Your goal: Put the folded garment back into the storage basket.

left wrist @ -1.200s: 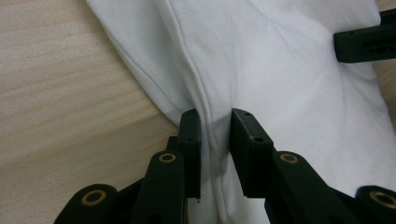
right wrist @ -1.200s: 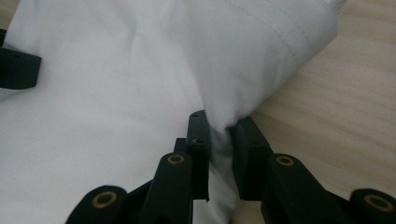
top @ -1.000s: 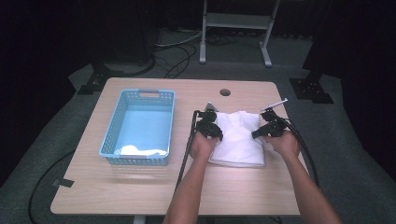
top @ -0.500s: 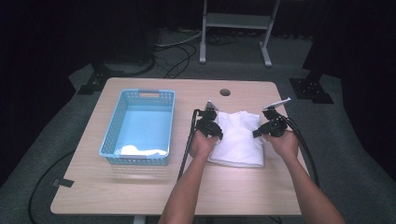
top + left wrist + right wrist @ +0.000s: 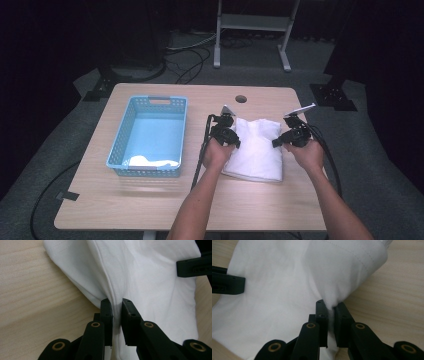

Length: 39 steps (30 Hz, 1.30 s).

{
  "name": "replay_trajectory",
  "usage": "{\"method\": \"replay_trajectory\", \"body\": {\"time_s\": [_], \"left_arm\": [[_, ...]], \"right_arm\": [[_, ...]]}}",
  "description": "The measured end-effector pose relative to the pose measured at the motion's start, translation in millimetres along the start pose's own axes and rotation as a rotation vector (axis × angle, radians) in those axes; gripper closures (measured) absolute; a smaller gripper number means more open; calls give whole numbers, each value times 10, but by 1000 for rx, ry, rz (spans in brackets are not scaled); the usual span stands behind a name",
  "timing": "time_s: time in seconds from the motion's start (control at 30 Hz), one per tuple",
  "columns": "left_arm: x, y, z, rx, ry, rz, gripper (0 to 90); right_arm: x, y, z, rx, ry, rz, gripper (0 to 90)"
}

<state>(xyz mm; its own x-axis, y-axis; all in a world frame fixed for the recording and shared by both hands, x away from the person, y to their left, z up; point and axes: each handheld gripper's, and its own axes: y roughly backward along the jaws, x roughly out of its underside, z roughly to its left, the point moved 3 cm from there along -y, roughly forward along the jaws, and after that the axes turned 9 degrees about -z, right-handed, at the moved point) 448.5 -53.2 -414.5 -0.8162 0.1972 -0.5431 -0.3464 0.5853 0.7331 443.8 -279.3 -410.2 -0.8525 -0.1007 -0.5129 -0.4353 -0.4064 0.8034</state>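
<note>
A white folded cloth (image 5: 257, 147) lies on the wooden table (image 5: 150, 200), right of centre. My left gripper (image 5: 231, 141) sits at the cloth's left edge, shut on a pinched fold of the white cloth (image 5: 140, 277). The fold runs up between the left gripper (image 5: 116, 302)'s two black jaws. At the cloth's right edge, my right gripper (image 5: 276, 143) is shut on the fabric too. In the right gripper view a bunch of the cloth (image 5: 287, 290) is squeezed in the right gripper (image 5: 329, 303), beside a stitched hem.
A light blue plastic basket (image 5: 122, 135) stands on the table's left half with a white cloth (image 5: 150, 161) lying at its near end. A round cable hole (image 5: 241, 99) is in the tabletop's far edge. Black cables trail from both grippers.
Both grippers' jaws have closed onto the cloth's side edges. The hands have barely shifted.
</note>
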Motion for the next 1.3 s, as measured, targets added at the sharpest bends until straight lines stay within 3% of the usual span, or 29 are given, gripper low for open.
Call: {"method": "replay_trajectory", "body": {"time_s": [0.63,1.3], "left_arm": [[-125,360,-211,3,-35,-24,810],[-381,804,-263,17,-58,-55,811]], "right_arm": [[-93,400,186,-7,1,-40,837],[-301,710,327,-81,-43,-110,837]]}}
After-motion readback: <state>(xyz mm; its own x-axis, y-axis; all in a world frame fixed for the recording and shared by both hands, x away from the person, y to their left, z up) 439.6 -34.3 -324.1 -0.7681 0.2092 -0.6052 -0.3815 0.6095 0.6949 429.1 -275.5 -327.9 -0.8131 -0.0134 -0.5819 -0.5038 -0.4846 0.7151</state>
